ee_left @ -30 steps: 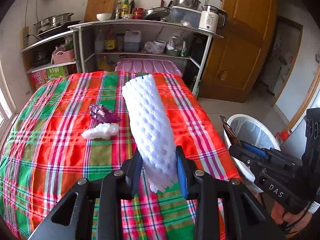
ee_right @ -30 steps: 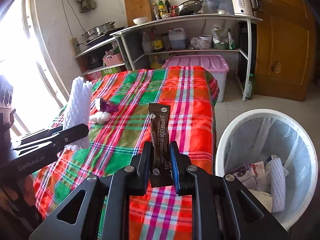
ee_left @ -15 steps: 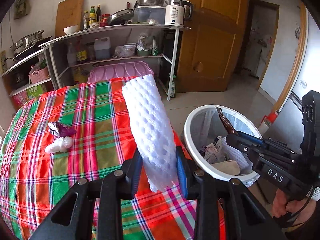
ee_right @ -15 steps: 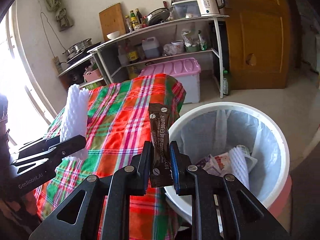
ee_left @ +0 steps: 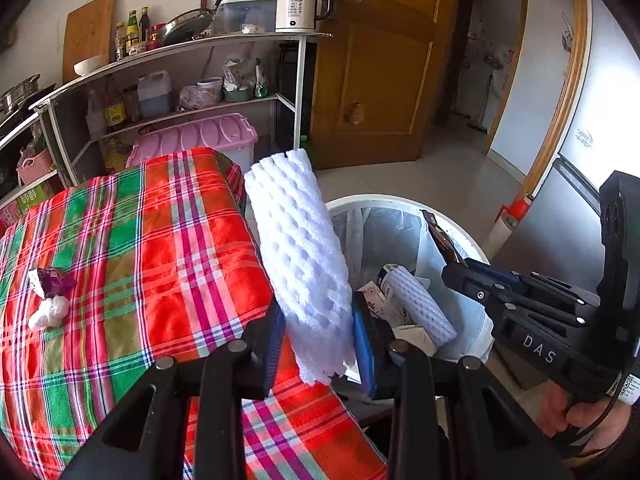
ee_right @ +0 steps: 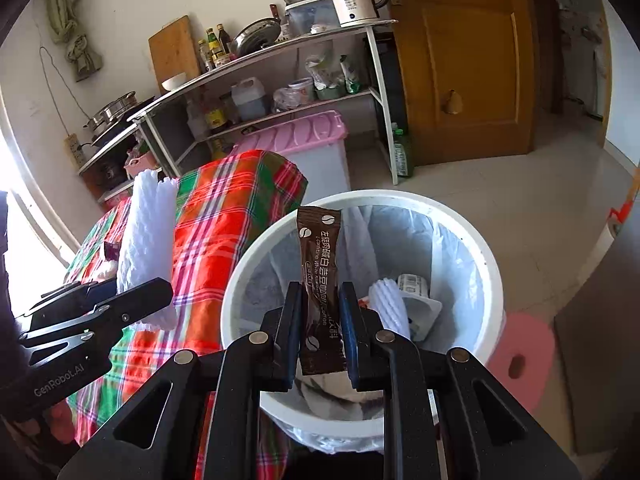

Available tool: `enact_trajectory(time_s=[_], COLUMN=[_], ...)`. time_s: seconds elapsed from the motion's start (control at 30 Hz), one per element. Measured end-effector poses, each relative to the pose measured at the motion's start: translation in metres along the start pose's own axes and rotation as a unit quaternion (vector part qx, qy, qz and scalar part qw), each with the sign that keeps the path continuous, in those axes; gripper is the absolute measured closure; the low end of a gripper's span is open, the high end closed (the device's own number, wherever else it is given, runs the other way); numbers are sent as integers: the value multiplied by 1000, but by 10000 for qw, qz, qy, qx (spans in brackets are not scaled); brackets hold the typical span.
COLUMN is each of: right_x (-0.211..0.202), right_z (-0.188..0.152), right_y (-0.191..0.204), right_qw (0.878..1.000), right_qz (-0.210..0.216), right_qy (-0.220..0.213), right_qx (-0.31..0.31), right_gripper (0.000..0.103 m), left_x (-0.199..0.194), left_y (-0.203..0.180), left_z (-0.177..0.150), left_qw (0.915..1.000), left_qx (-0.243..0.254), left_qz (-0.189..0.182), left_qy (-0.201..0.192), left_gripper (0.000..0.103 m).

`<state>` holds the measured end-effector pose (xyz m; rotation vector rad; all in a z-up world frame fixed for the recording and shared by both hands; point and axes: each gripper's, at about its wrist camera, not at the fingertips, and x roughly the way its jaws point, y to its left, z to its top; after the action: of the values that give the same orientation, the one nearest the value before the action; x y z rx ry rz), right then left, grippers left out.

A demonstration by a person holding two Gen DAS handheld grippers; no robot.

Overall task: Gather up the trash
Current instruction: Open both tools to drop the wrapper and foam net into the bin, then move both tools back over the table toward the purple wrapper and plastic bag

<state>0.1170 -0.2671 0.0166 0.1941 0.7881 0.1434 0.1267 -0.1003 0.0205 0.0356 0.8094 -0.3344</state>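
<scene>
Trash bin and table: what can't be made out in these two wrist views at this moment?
- Trash bin bottom: right wrist view, hidden by the right gripper and coffee sachet.
- Bin's near side: left wrist view, hidden by the foam net in the left gripper.
- Purple wrapper and white wad on the table: left wrist view, too small to identify.
- Table's near edge: cut off by both frames.

A home kitchen; shelf rack (ee_left: 180, 60) at eleven o'clock bearing kettle (ee_left: 298, 6), pans, oil bottles; plaid-clothed table (ee_left: 132, 264); wooden door (ee_left: 380, 60).
</scene>
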Motion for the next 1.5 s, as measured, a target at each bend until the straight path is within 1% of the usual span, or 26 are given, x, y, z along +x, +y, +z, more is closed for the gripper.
enact_trajectory(time_s=[0.17, 0.33, 0.47, 0.5, 0.6, 0.67, 0.7, 0.77, 0.87, 1.23, 1.5], right_x=[12, 21, 25, 25, 27, 28, 28, 26, 25, 15, 9], right_z=[0, -2, -3, -3, -6, -6, -7, -7, -8, -8, -8], right_y=[-18, -32, -40, -42, -41, -39, -39, -37, -34, -17, 6], right_qw=[9997, 9990, 9985, 9984, 9981, 9980, 9981, 9983, 9984, 9989, 9994], right_qz=[-175, -296, -359, -369, -431, -438, -411, -408, -415, -380, -279], right_qy=[161, 280, 321, 344, 398, 423, 425, 397, 362, 280, 209], right_qx=[103, 196, 251, 253, 197, 165, 156, 145, 127, 69, -90], right_gripper=[84, 83, 83, 83, 80, 74, 73, 71, 69, 69, 69], left_x=[19, 33, 41, 42, 44, 43, 42, 39, 35, 12, -8], left_y=[-12, -25, -27, -28, -28, -27, -27, -25, -22, -6, 13], left_z=[2, 2, 2, 1, 0, -1, -1, -2, -3, -6, -12], left_qw=[9998, 9995, 9990, 9990, 9988, 9988, 9988, 9990, 9991, 9997, 9997], left_qx=[68, 134, 129, 115, 75, 58, 61, 69, 24, -100, -238], left_qz=[-51, -64, -73, -100, -71, -70, -72, -73, -97, -41, 43], left_qy=[185, 287, 416, 431, 482, 483, 475, 446, 406, 204, 23], left_gripper=[70, 70, 69, 68, 62, 55, 54, 48, 47, 45, 45])
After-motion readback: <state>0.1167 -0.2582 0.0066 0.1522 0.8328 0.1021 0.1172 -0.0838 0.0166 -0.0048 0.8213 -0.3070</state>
